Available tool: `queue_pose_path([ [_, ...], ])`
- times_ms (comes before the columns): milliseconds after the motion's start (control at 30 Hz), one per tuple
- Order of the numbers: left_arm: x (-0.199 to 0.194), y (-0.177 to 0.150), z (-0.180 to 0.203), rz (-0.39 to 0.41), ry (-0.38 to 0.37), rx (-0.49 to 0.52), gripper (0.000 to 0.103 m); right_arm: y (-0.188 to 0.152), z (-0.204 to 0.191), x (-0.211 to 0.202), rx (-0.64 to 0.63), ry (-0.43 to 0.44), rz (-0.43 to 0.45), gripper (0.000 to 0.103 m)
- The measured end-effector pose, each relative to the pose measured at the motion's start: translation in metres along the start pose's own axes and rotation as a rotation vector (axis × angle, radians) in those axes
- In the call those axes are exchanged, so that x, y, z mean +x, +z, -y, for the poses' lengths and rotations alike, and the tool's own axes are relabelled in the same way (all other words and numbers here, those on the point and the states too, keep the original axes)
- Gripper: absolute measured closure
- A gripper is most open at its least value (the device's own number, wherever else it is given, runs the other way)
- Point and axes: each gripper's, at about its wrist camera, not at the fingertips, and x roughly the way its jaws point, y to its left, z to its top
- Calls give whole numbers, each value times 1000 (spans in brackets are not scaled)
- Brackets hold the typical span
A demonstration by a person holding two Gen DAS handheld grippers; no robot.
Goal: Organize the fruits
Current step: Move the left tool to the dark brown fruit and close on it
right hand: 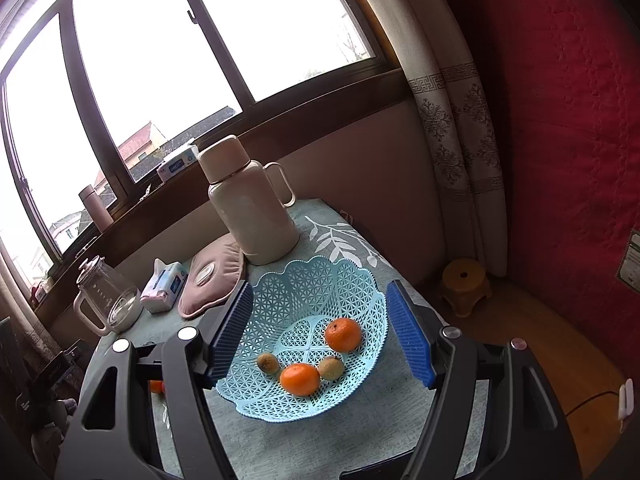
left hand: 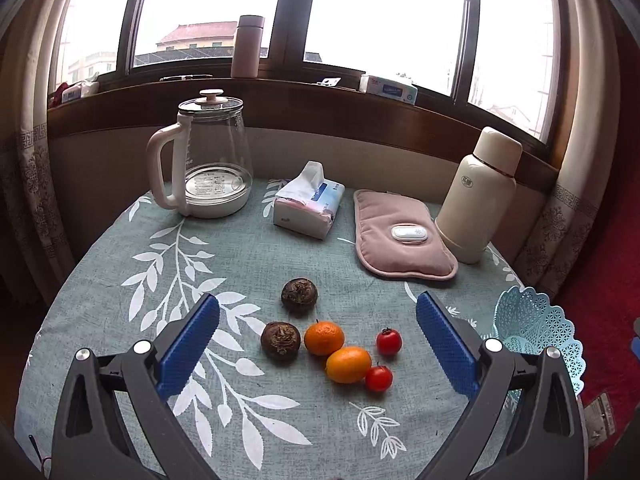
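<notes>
Left gripper point(left hand: 318, 312): jaws fully apart, empty, above loose fruits point(left hand: 328, 344) at lower centre on the tablecloth point(left hand: 248, 248). Right gripper point(right hand: 320, 334): jaws parted, gripping nothing, framing the blue basket point(right hand: 280, 404) containing two oranges point(right hand: 342, 334) and two small brownish fruits point(right hand: 268, 362).

oranges point(right hand: 316, 356) in basket point(right hand: 280, 404) (flask point(right hand: 250, 200) behind)

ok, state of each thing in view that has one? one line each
left gripper: open, nothing between the fingers
right gripper: open, empty, basket in front of it
basket: upright, holds two oranges and two small brownish fruits
kettle: lid on, upright
thermos: capped, upright
tissue pack: open, tissue sticking out
</notes>
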Motion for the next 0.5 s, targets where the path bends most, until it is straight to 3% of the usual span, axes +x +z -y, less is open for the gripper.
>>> queue_pose_path([
  [500,34,-12,-29,-67,85,-13,5,-8,-19,-2,-45,48,-16,28],
])
